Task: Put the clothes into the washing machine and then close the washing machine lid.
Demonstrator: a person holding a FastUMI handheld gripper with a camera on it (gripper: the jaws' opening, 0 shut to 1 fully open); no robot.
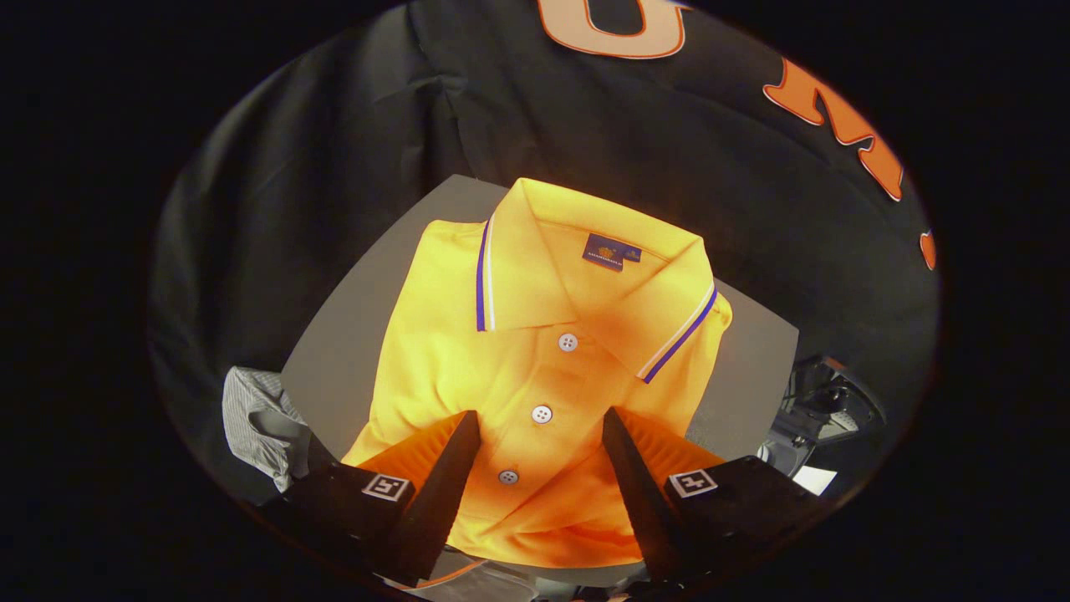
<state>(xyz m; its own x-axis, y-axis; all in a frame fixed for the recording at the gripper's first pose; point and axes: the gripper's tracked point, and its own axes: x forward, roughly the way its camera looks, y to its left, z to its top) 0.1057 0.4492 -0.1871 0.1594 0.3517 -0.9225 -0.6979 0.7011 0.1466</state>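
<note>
Jaws (pixel 542 435): spread wide, poised over the garment, gripping nothing. Folded yellow polo shirt with blue-and-white striped collar trim and white buttons (pixel 535 351): flat on the grey worktop (pixel 334 368), button placket running between the jaws, collar beyond them. Crumpled grey striped cloth (pixel 255 422): left of the jaws, at the worktop's edge.

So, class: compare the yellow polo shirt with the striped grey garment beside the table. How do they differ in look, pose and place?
The yellow polo shirt is plain bright yellow with striped collar edges; the striped grey garment is pale with fine stripes. The polo lies neatly folded on the grey table; the grey garment sits bunched at the table's edge. The polo lies between the open fingers of the hand-held gripper; the grey garment is off to their side. Both are clothes.
</note>
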